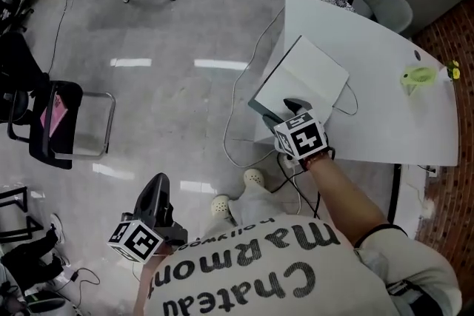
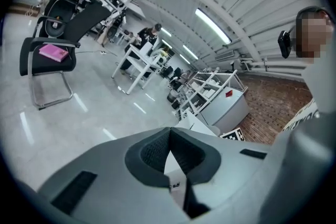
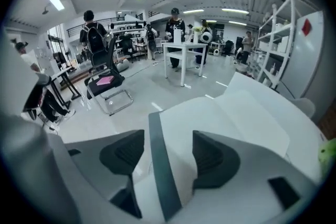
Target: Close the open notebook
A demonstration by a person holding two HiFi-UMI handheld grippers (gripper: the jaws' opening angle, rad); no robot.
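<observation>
1 notebook [image 1: 307,78]; shirt [image 1: 222,292] txt "Chateau Marmon"

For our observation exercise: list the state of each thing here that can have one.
notebook: lying flat on the table, apparently closed.
right gripper: jaws apart, astride the notebook's dark edge, not pressing.
left gripper: jaws together, empty.
black chair: unoccupied, pink item on seat.

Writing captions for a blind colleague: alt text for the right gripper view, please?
The right tongs stand open astride the dark edge of a white notebook on a white table. Behind: a black chair and standing people.
</observation>
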